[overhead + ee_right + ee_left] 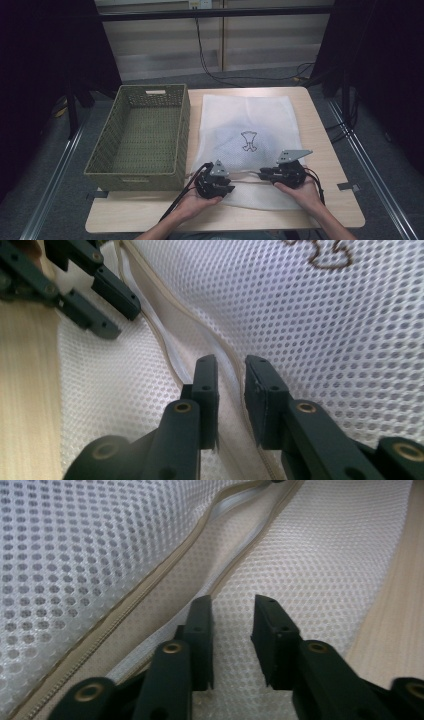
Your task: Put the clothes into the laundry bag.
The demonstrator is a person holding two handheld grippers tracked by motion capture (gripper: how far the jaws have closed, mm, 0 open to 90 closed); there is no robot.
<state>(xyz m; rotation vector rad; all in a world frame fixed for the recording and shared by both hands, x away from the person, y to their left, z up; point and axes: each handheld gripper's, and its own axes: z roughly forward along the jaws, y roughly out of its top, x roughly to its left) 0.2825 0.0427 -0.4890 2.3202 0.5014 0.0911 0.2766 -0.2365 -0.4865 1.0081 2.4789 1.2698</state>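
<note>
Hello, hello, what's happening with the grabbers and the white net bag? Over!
Left gripper and right gripper open, nothing pinched. White mesh zip bag flat on the wooden table, zipper gaping beneath both. Green woven basket beside it, not in the way.

We hold our left claw low in the frame's centre and our right claw just to its right, tips turned toward each other. Both forearms enter from the bottom edge. Each claw's jaws stand slightly parted, apparently with nothing pinched between them.
</note>
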